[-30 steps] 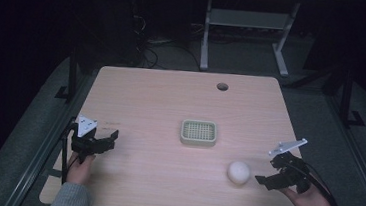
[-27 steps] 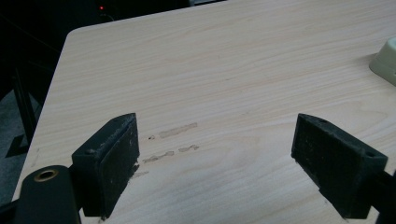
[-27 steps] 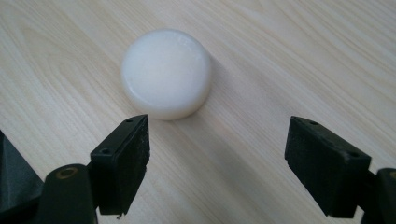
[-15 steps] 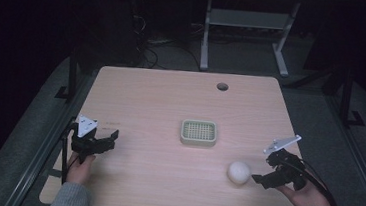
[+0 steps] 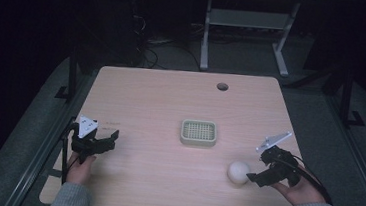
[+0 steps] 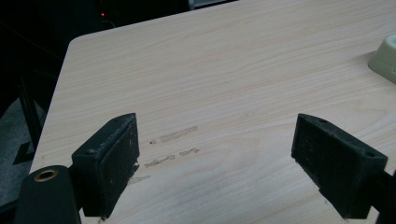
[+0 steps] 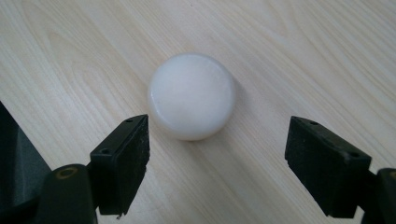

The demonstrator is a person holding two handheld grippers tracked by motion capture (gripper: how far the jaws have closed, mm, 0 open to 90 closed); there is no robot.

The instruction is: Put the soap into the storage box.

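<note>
A white round lump (image 5: 238,172) lies on the wooden table (image 5: 171,97) near its front right. My right gripper (image 5: 256,169) is just to its right, open and pointed at it. In the right gripper view the white lump (image 7: 191,95) sits just beyond the open right gripper (image 7: 217,135), a little left of centre, touching neither jaw. A pale green dish with a grid top (image 5: 198,132) rests at the table's middle. My left gripper (image 5: 112,142) is held open at the front left. Between the jaws of the left gripper (image 6: 215,135) there is bare wood, and the dish's corner (image 6: 385,58) is at the right edge.
A round cable hole (image 5: 222,86) is near the table's far edge. Faint scuff marks (image 6: 175,135) mark the wood ahead of the left gripper. Dark floor and metal desk legs (image 5: 206,35) lie beyond the table.
My right gripper has moved left, up to the white lump. The left gripper has stayed where it was.
</note>
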